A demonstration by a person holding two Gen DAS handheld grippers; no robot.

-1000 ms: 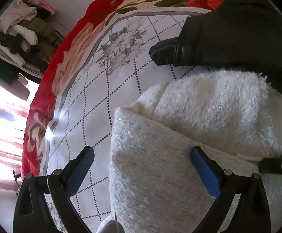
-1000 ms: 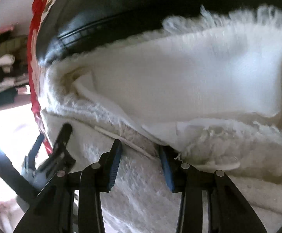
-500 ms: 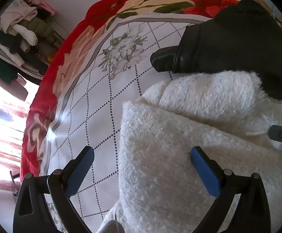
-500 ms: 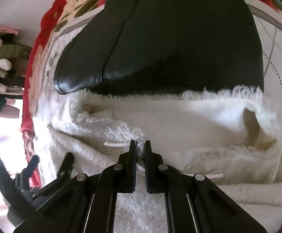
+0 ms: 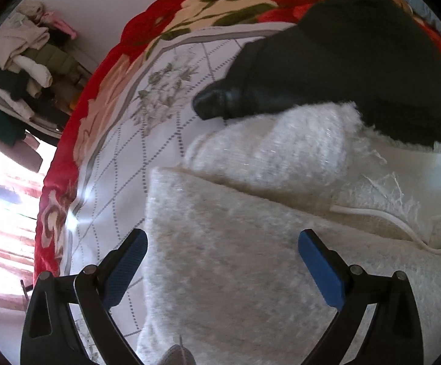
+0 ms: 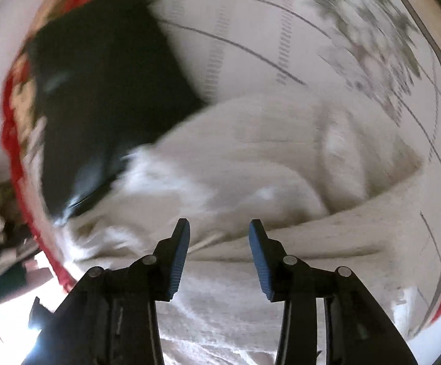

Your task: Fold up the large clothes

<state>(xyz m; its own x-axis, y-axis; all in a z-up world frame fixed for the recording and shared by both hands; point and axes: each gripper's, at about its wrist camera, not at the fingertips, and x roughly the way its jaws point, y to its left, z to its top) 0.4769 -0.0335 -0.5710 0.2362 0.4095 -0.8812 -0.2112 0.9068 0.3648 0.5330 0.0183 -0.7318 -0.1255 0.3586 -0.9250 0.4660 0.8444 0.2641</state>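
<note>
Fuzzy cream-white knit, the large garment point(image 5: 250, 273), lies folded in layers on the bed point(image 5: 159, 140); its near fold spreads under the left gripper point(image 5: 220, 261), and a rolled part sits behind, toward the bed's far side; a thin white drawstring point(image 5: 387, 222) trails across the right of the fold. The left gripper hangs over the garment's left edge with its blue-padded jaws spread wide and nothing between them (the left pad sits over the bedsheet, the right over the knit). A black leather-like garment point(image 5: 357, 60) lies just beyond the white one, touching it, near the bed's far red floral border point(image 5: 165, 21). In the right wrist view, heavily blurred, the right gripper point(image 6: 218, 237) is over the same white garment point(image 6: 250, 152) with its jaws parted and apparently holding nothing; the black garment point(image 6: 105, 91) shows to the upper left. A heap of clothes point(image 5: 22, 70) is stacked beyond the bed's left edge. No writing or label is legible.
</note>
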